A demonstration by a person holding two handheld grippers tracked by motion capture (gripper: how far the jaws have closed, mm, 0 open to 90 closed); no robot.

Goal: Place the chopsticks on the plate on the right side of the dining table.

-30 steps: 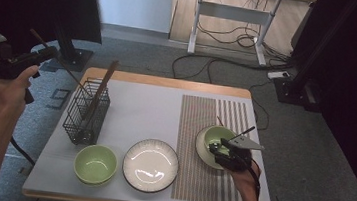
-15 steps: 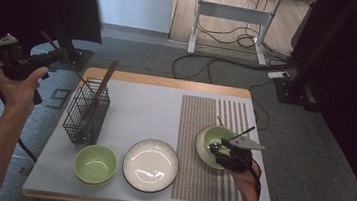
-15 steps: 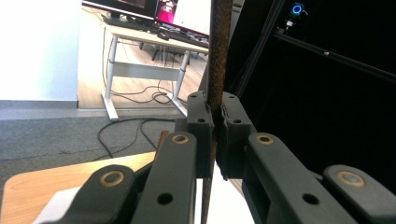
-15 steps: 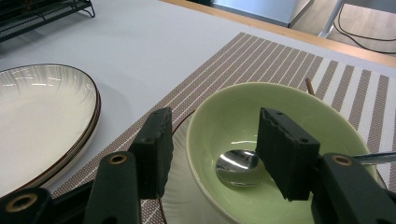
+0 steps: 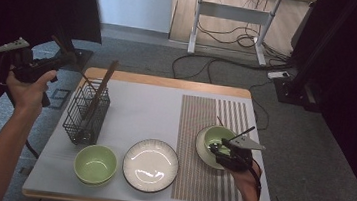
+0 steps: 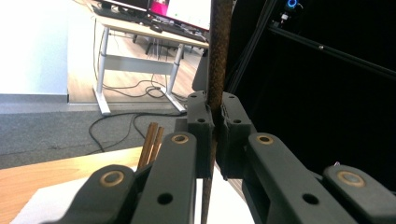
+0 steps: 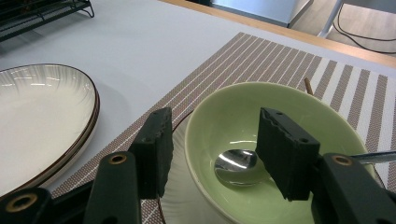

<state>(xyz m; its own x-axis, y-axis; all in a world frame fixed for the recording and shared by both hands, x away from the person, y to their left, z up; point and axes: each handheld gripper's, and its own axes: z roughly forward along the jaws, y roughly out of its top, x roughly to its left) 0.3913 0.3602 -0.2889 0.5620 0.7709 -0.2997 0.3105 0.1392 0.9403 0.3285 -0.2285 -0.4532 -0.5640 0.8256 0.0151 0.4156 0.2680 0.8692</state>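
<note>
- My left gripper [image 6: 212,135] has its fingers [image 6: 201,126] pinched on a thin dark-brown speckled chopstick [image 6: 218,56]; the stick's long axis runs straight through the grip, crossing the fingers and sticking out on both sides of them.
- In the high view that left gripper [image 5: 62,60] is held up off the desk's left edge, with the black wire cutlery basket [image 5: 86,113] below and to the right of the fingers. I judge that gap, from the fingers across and down to the basket, is what the coming move turns on.
- The basket already holds brown wooden sticks [image 5: 102,90] that lean out of its top; from the left gripper view their tips [image 6: 153,140] show just left of my fingers.
- My left hand is clearly the nearer one to the basket; my right is well away on the far side of the desk [image 5: 140,106].
- My right gripper [image 7: 212,149] has its fingers spread, straddling the near rim of a pale green ceramic bowl [image 7: 280,121] without pressing on it. A shiny metal spoon [image 7: 236,163] lies in the bowl, between and just beyond the fingers.
- That bowl sits on a brown striped woven placemat [image 7: 280,60]. A white ribbed plate with a dark rim [image 7: 42,107] lies left of those fingers, and a second green bowl [image 5: 95,164] further left.
</note>
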